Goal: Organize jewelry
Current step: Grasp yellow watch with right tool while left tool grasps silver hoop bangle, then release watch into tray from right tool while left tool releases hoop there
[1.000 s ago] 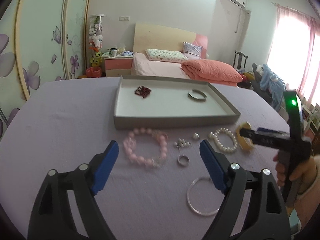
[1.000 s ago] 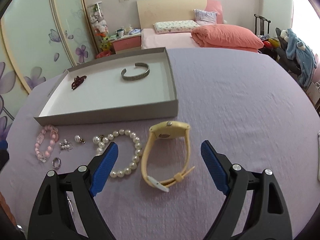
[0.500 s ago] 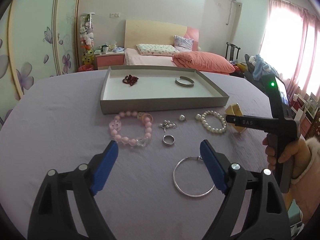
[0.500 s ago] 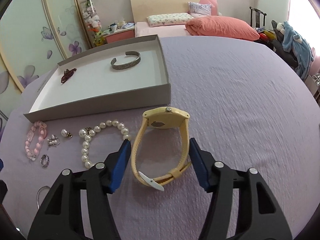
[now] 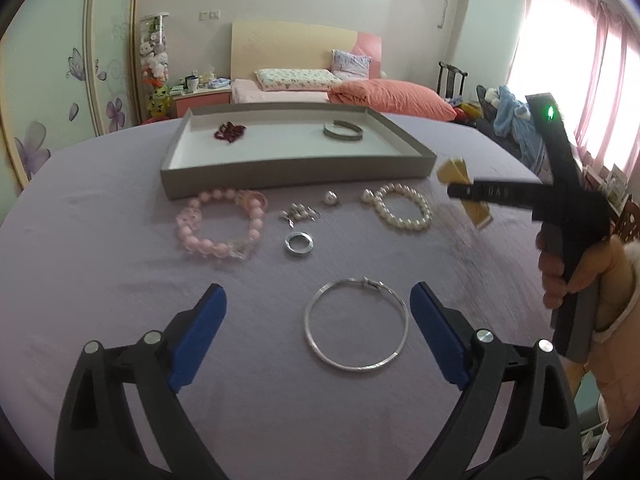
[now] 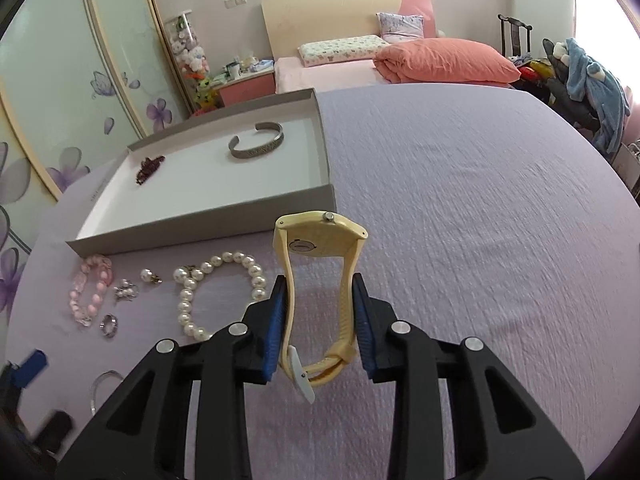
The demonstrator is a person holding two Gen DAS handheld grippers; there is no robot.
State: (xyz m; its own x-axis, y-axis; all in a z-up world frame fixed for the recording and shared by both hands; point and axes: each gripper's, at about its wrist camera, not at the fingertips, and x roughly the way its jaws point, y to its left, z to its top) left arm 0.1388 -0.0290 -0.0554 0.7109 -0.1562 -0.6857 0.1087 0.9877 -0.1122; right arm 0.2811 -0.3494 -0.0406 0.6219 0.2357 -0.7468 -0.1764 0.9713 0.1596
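Note:
My right gripper (image 6: 320,300) is shut on the strap of a yellow watch (image 6: 320,240), lifted off the purple cloth; the watch also shows in the left wrist view (image 5: 456,172). My left gripper (image 5: 316,312) is open, just short of a thin silver bangle (image 5: 356,326). A grey tray (image 5: 296,174) holds a dark red bead piece (image 5: 230,132) and a metal cuff (image 5: 343,131). In front of it lie a pink bead bracelet (image 5: 220,226), a pearl bracelet (image 5: 402,206), a silver ring (image 5: 299,243), a pearl stud (image 5: 331,198) and a small pearl cluster (image 5: 298,213).
The round table is covered in purple cloth (image 6: 460,200). A bed with pink bedding (image 5: 340,88) stands behind it. A wardrobe with flower patterns (image 5: 60,60) is at the left, and a chair with clothes (image 6: 592,76) at the right.
My right gripper closed on the yellow watch and lifted it. My left gripper moved back, so the silver bangle now lies between its open fingers.

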